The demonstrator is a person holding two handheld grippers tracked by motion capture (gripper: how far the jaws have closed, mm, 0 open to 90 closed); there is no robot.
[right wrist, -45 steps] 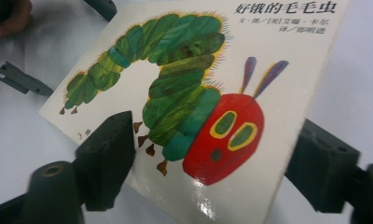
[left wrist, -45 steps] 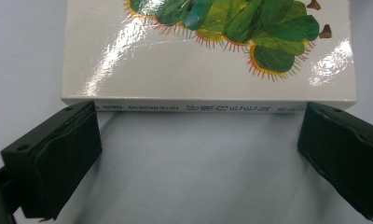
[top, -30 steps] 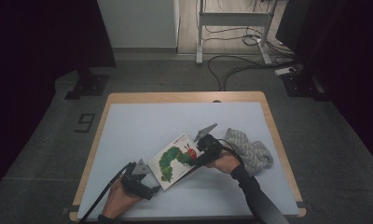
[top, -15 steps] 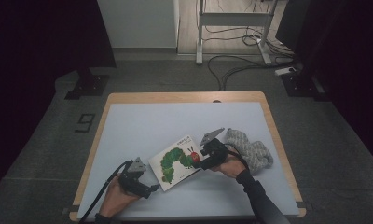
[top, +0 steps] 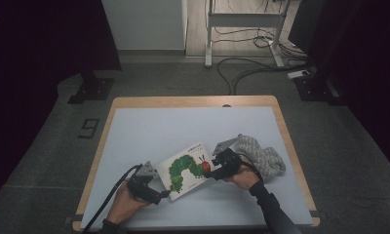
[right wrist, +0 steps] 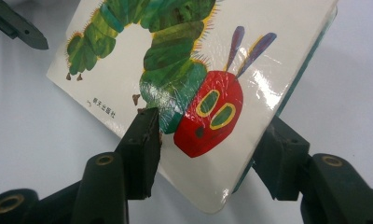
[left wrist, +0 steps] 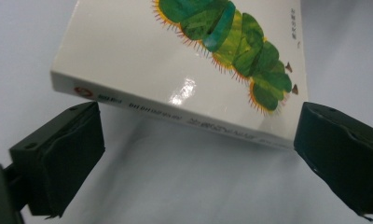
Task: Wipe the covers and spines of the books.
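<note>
Jaws of right gripper (right wrist: 201,149) just closing, clamping book (right wrist: 175,84) corner; left gripper (left wrist: 198,154) wide open.

Book (top: 187,168) lies on table (top: 149,131), cloth (top: 261,156) to its right.

A white picture book (top: 189,168) with a green caterpillar and a red face on its cover is being seen closed near the front of the table, its one corner being tilted up a little.
</note>
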